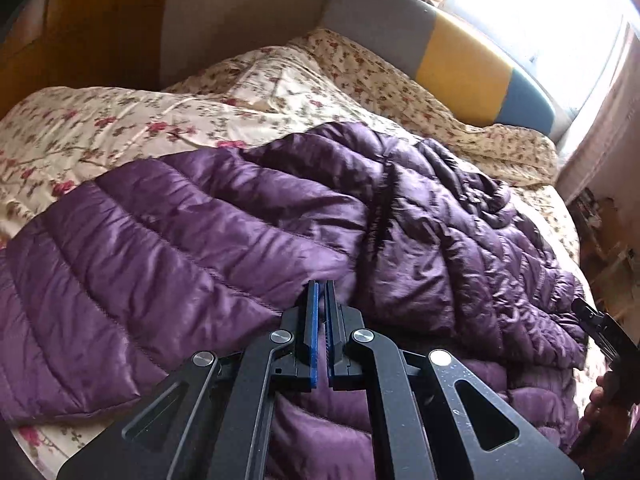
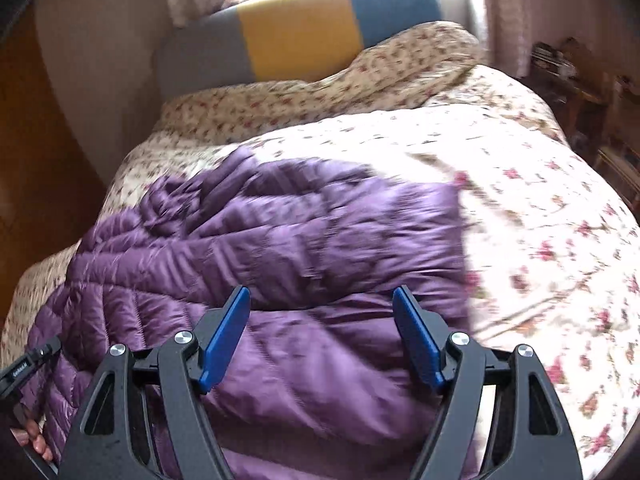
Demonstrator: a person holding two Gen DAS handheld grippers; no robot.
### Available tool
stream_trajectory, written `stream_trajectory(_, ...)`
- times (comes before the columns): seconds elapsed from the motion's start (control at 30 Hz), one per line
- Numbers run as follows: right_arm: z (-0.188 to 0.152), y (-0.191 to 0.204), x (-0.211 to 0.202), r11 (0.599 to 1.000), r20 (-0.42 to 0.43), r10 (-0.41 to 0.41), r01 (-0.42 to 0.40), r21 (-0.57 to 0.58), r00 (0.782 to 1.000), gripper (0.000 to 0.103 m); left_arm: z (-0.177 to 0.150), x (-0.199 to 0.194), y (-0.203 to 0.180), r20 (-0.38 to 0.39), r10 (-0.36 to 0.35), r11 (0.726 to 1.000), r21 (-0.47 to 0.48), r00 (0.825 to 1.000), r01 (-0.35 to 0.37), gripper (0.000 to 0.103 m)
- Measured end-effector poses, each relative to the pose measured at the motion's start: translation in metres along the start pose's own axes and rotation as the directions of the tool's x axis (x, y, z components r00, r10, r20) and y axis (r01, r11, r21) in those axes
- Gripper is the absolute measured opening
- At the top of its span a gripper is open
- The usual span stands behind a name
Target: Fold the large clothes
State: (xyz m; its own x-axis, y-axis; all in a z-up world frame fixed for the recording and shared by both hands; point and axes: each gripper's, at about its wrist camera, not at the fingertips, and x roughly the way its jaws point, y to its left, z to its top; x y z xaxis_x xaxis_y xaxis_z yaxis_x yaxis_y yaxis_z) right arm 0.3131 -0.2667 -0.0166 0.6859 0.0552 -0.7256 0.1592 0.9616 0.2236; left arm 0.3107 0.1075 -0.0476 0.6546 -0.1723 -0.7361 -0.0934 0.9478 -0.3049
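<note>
Up close, the left tongs (image 1: 322,292) show their two black fingers with blue pads (image 1: 313,332) drawn almost together, only a thin slit between them and no cloth visibly caught there; the tips sit low over the purple quilted down jacket (image 1: 224,240), at a fold where a smooth, broad panel meets a more crumpled, darker part. The right tongs (image 2: 322,300) stand wide apart, their blue pads (image 2: 224,336) splayed to either side with nothing between them, hovering above the near, flatter stretch of the same jacket (image 2: 280,248). That jacket lies spread across the bed, shiny and ribbed with stitched channels, bunched and wrinkled toward one end and lying flatter at the other. Under it is a cream bedspread printed with pink and red blossoms (image 2: 540,208), which covers the whole mattress and shows bare on both sides of the jacket. Farther back lies a second cream floral cover with a smaller flower print (image 1: 400,80), heaped along the head of the bed. Behind that stands a padded headboard in grey, yellow and blue blocks (image 2: 296,28), with bright window light and pale curtains (image 2: 508,8) above it. At the frame edges each view catches part of the other tool and the person's fingers (image 2: 36,440) on its handle; the right view is somewhat blurred.
</note>
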Motion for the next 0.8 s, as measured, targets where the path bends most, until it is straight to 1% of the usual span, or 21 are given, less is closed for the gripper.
stream_trajectory(0.07, 0.0, -0.013, -0.005, 1.0, -0.001, -0.025, 0.025, 0.011, 1.0, 0.073, 0.001, -0.001, -0.003, -0.006, -0.031, 0.999, -0.024, 1.0, 0.031, 0.003)
stream_trajectory(0.1, 0.0, -0.016, -0.005, 0.999, -0.005, -0.031, 0.031, 0.015, 1.0, 0.073, 0.002, 0.0, -0.006, -0.013, -0.044, 0.999, -0.025, 0.999, 0.043, 0.008)
stream_trajectory(0.13, -0.001, -0.019, -0.006, 0.999, -0.008, -0.036, 0.037, 0.019, 0.999, 0.073, 0.002, 0.0, -0.009, -0.014, -0.051, 0.999, -0.021, 0.999, 0.051, 0.025)
stream_trajectory(0.17, -0.002, -0.02, -0.006, 0.999, -0.013, -0.041, 0.041, 0.017, 0.999, 0.073, 0.002, -0.001, -0.014, -0.012, -0.057, 0.998, -0.014, 0.998, 0.057, 0.036)
stream_trajectory(0.2, -0.004, -0.02, -0.005, 0.999, -0.016, -0.044, 0.044, 0.013, 0.999, 0.073, 0.002, -0.001, -0.017, -0.007, -0.062, 0.998, -0.008, 0.998, 0.062, 0.057)
stream_trajectory(0.23, -0.005, -0.02, -0.004, 0.999, -0.019, -0.049, 0.049, 0.007, 0.999, 0.073, 0.003, -0.003, -0.022, 0.01, -0.069, 0.998, 0.004, 0.998, 0.069, 0.063)
stream_trajectory(0.3, -0.005, -0.018, -0.004, 0.999, -0.016, -0.051, 0.051, 0.009, 0.999, 0.073, 0.005, -0.002, -0.027, 0.007, -0.085, 0.996, 0.013, 0.996, 0.085, 0.063)
stream_trajectory(0.33, -0.005, -0.018, -0.006, 0.999, -0.014, -0.049, 0.049, 0.014, 0.999, 0.073, 0.008, 0.001, -0.03, -0.003, -0.1, 0.995, 0.013, 0.995, 0.1, 0.063)
stream_trajectory(0.4, -0.005, -0.019, -0.008, 0.999, -0.011, -0.047, 0.047, 0.017, 0.999, 0.073, 0.01, 0.009, -0.036, -0.026, -0.106, 0.994, 0.03, 0.994, 0.107, 0.063)
stream_trajectory(0.47, -0.004, -0.019, -0.012, 0.998, -0.003, -0.053, 0.053, 0.022, 0.999, 0.073, 0.01, 0.022, -0.046, -0.066, -0.1, 0.992, 0.075, 0.993, 0.105, 0.044)
stream_trajectory(0.5, -0.004, -0.02, -0.014, 0.998, 0.001, -0.055, 0.055, 0.026, 0.999, 0.073, 0.008, 0.029, -0.049, -0.094, -0.095, 0.991, 0.09, 0.991, 0.103, 0.024)
stream_trajectory(0.53, -0.004, -0.019, -0.015, 0.998, 0.002, -0.055, 0.055, 0.026, 0.998, 0.074, 0.006, 0.033, -0.052, -0.104, -0.087, 0.99, 0.102, 0.991, 0.097, 0.012)
stream_trajectory(0.57, -0.005, -0.019, -0.014, 0.998, 0.0, -0.058, 0.058, 0.02, 0.998, 0.074, 0.004, 0.034, -0.053, -0.103, -0.082, 0.989, 0.111, 0.991, 0.093, 0.007)
stream_trajectory(0.63, -0.006, -0.016, -0.011, 0.997, -0.01, -0.075, 0.075, -0.001, 0.997, 0.074, 0.002, 0.032, -0.052, -0.087, -0.079, 0.99, 0.111, 0.993, 0.089, 0.005)
stream_trajectory(0.7, -0.007, -0.013, -0.004, 0.996, -0.017, -0.085, 0.085, -0.014, 0.996, 0.075, -0.001, 0.025, -0.045, -0.067, -0.086, 0.992, 0.085, 0.994, 0.092, 0.005)
stream_trajectory(0.8, -0.009, -0.006, 0.014, 0.992, -0.039, -0.115, 0.113, -0.059, 0.993, 0.075, -0.008, 0.018, -0.037, -0.053, -0.08, 0.994, 0.068, 0.995, 0.083, 0.005)
